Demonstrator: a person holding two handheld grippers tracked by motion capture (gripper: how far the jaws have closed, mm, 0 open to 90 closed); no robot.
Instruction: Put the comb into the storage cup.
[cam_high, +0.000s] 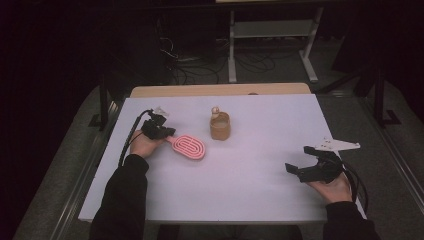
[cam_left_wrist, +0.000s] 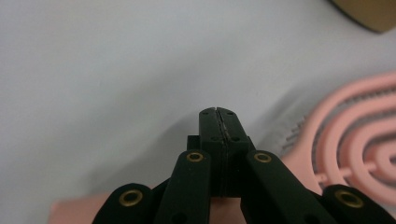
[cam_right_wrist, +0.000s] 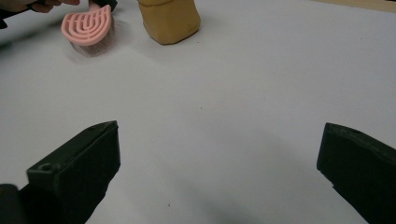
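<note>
A pink oval hairbrush (cam_high: 189, 146) lies left of centre on the white table (cam_high: 260, 150), its handle pointing at my left gripper (cam_high: 169, 133). In the left gripper view the jaws of that gripper (cam_left_wrist: 218, 112) are pressed together with nothing seen between them. The brush's handle runs underneath them and its head (cam_left_wrist: 355, 140) shows at the right. My right gripper (cam_high: 298, 158) rests at the front right, jaws wide apart and empty (cam_right_wrist: 219, 158). In the right gripper view the brush (cam_right_wrist: 88, 25) lies far off at the upper left.
A tan, squat container (cam_high: 220, 126) with a small round knob on top stands just right of the brush, also seen in the right gripper view (cam_right_wrist: 169, 21). A wooden board (cam_high: 220, 90) borders the table's far edge. Cables and a metal frame lie on the dark floor behind.
</note>
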